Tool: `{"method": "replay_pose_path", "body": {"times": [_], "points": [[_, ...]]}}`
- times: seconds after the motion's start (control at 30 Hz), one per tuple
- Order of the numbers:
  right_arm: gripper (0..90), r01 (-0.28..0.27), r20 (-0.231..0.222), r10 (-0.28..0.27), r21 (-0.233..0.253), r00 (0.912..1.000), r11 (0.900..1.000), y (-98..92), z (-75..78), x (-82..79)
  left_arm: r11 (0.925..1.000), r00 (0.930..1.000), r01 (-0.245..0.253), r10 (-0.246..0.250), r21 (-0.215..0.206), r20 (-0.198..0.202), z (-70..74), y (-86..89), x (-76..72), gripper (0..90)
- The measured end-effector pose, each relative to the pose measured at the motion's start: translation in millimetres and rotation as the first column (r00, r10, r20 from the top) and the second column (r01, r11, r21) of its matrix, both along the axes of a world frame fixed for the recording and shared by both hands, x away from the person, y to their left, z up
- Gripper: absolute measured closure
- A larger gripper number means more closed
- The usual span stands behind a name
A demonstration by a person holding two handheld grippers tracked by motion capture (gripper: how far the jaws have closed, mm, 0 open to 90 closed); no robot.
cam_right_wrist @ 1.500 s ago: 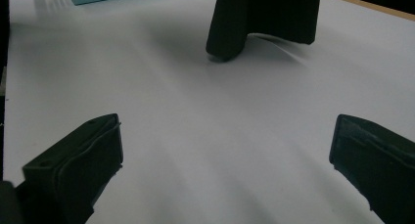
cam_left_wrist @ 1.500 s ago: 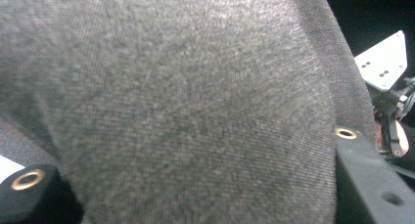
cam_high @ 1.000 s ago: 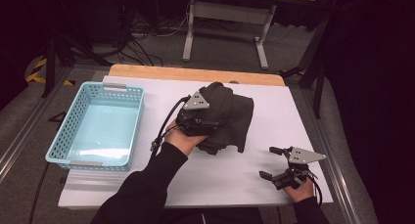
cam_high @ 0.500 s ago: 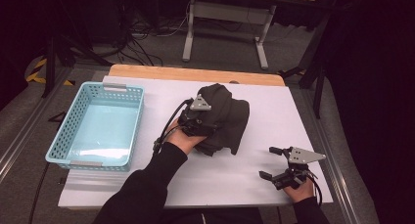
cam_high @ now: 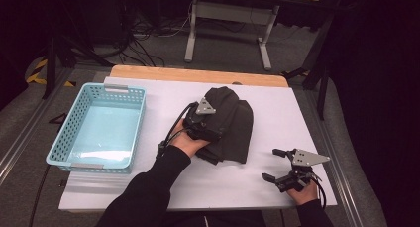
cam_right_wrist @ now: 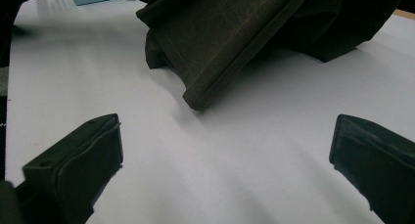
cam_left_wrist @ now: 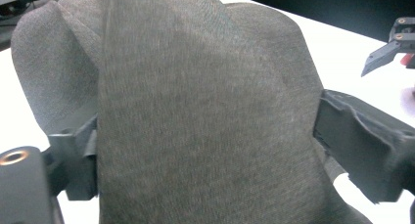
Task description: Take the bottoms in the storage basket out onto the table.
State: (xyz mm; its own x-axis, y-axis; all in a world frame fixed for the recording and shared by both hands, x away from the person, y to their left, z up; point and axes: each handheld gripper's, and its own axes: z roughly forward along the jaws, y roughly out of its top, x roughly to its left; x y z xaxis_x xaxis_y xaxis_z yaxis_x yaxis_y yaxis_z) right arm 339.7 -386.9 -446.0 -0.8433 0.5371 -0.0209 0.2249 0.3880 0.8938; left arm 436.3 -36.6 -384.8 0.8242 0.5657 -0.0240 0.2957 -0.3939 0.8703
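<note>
A dark grey folded garment (cam_high: 233, 125) lies in the middle of the white table (cam_high: 282, 113). My left gripper (cam_high: 208, 122) sits on the garment's left part. In the left gripper view the thick fold of cloth (cam_left_wrist: 205, 111) lies between its two jaws, which press on it from both sides. My right gripper (cam_high: 270, 164) stands open near the table's front right corner, apart from the garment. In the right gripper view its jaws are spread wide over bare table (cam_right_wrist: 225, 136), and the garment's hem (cam_right_wrist: 210, 87) lies just ahead of them.
A light blue plastic basket (cam_high: 137, 133) stands at the table's left with nothing in it. A wooden strip (cam_high: 198, 74) runs along the back edge. Behind the table are desk legs and cables on the floor. The right gripper's jaw (cam_left_wrist: 386, 50) shows far off in the left gripper view.
The garment has settled a little lower and flatter under the left gripper, which shifted only slightly. The right gripper has stayed in place, open.
</note>
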Motion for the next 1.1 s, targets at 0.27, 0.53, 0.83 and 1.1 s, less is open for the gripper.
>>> {"method": "replay_pose_path", "body": {"times": [0.27,0.53,0.83,1.1], "points": [[0.0,0.002,0.000,-0.002,-0.004,1.0000,1.000,0.2,0.0,-0.2,0.9999,0.9999,0.004,-0.004,-0.013,0.009,7.9,3.5,-6.4,0.1],[0.0,0.003,-0.003,-0.003,-0.007,1.0000,1.000,0.9,-0.1,0.0,0.9993,0.9990,0.034,-0.034,-0.018,0.029,18.9,13.2,-18.8,0.1],[0.0,0.001,-0.002,-0.001,-0.005,1.0000,1.000,0.8,0.0,0.1,0.9973,0.9951,0.049,-0.044,-0.055,0.088,20.4,31.3,-37.5,0.1],[0.0,-0.001,-0.003,0.001,-0.006,1.0000,1.000,1.2,-0.1,0.3,0.9976,0.9976,-0.001,0.006,-0.069,0.069,10.3,54.4,-49.9,0.0]]}}
